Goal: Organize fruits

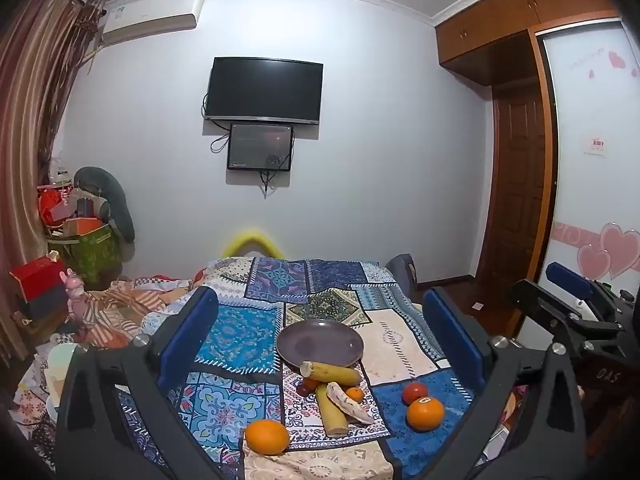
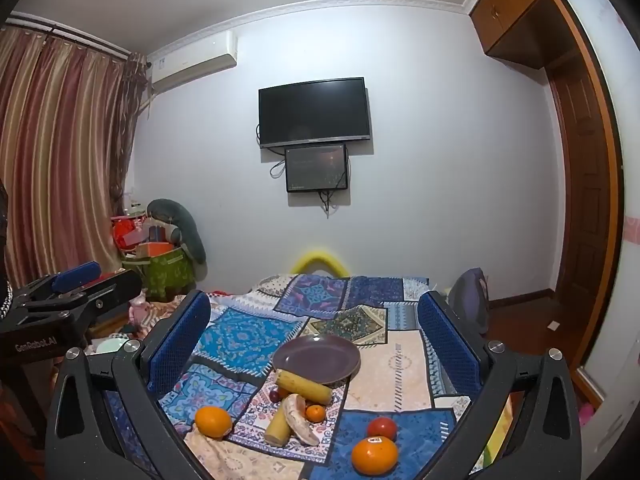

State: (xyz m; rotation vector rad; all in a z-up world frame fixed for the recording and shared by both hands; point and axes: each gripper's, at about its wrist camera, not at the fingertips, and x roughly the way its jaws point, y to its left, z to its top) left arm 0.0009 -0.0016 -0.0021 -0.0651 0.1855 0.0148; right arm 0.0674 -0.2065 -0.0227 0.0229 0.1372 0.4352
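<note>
Fruits: a loose scatter on the patchwork bedspread (image 1: 240, 336), just in front of the purple plate (image 1: 320, 342); none lies on the plate.
Bananas: two yellow pieces, one (image 1: 332, 373) lying crosswise with its end touching the plate's near rim, the other (image 1: 331, 412) pointing toward me; a peeled, pale piece (image 1: 349, 403) leans across the second.
Oranges: a large one (image 1: 267, 437) nearest, on the left; another large one with a sticker (image 1: 425, 413) on the right; a small one (image 1: 354, 394) tucked against the peeled piece.
Red fruits: a round one (image 1: 414, 393) just behind the stickered orange, touching it or nearly so; a small dark one (image 1: 304, 388) under the crosswise banana.
Left gripper (image 1: 320, 328): jaws spread wide, blue pads well apart, holding nothing, hovering over the bed with the fruit and plate framed between them.
Right gripper (image 2: 314, 330): jaws likewise wide and released, touching nothing, above the same spread; the stickered orange (image 2: 375, 455) sits closest to its right finger.
Beyond the bed: a dark television (image 1: 264, 90) with a smaller screen (image 1: 260, 147) below it on the wall.
</note>
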